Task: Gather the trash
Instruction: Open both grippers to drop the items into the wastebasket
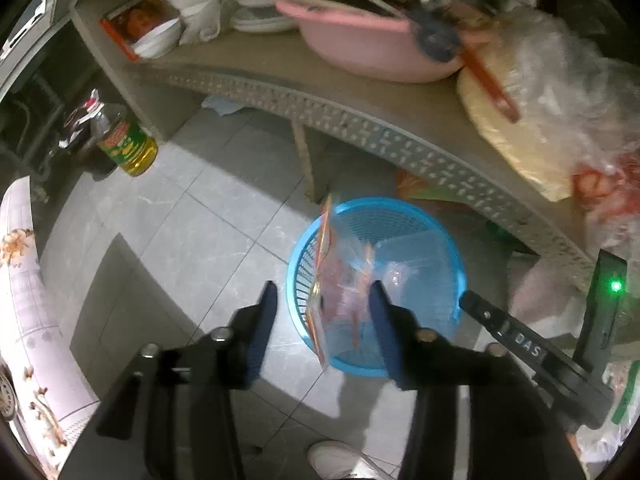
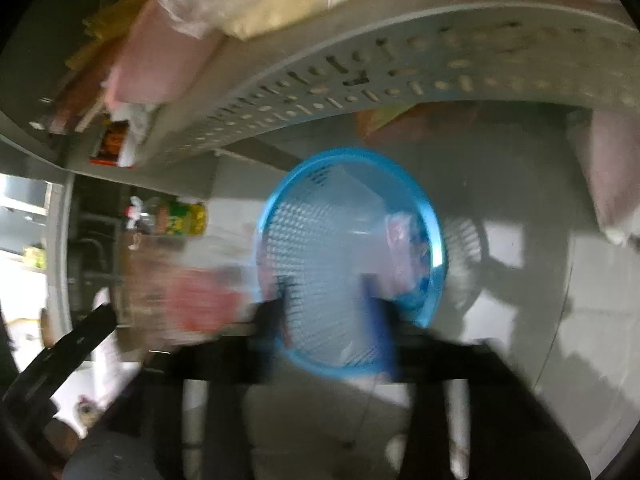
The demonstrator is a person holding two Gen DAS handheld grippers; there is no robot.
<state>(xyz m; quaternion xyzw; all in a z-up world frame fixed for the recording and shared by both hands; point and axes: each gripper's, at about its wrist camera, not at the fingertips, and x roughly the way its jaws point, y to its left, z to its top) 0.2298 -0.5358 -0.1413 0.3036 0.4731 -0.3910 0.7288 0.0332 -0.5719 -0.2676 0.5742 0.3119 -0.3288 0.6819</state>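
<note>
A blue mesh basket (image 1: 452,320) stands on the tiled floor by the table. My left gripper (image 1: 324,320) hovers over its near rim with the jaws apart. A clear wrapper with an orange-red edge (image 1: 340,284) hangs loosely in the gap, close to the right finger, and no pad presses on it. A clear plastic box (image 1: 416,252) lies inside the basket. In the blurred right wrist view my right gripper (image 2: 330,296) is open above the same basket (image 2: 432,224). I see only the basket's mesh and crumpled clear plastic (image 2: 400,236) past its fingers.
A grey perforated table (image 1: 360,120) overhangs the basket, loaded with a pink basin (image 1: 360,44), bowls, plates and a big clear bag (image 1: 560,92). An oil bottle (image 1: 128,144) stands on the floor at left. A white shoe (image 1: 340,460) shows below.
</note>
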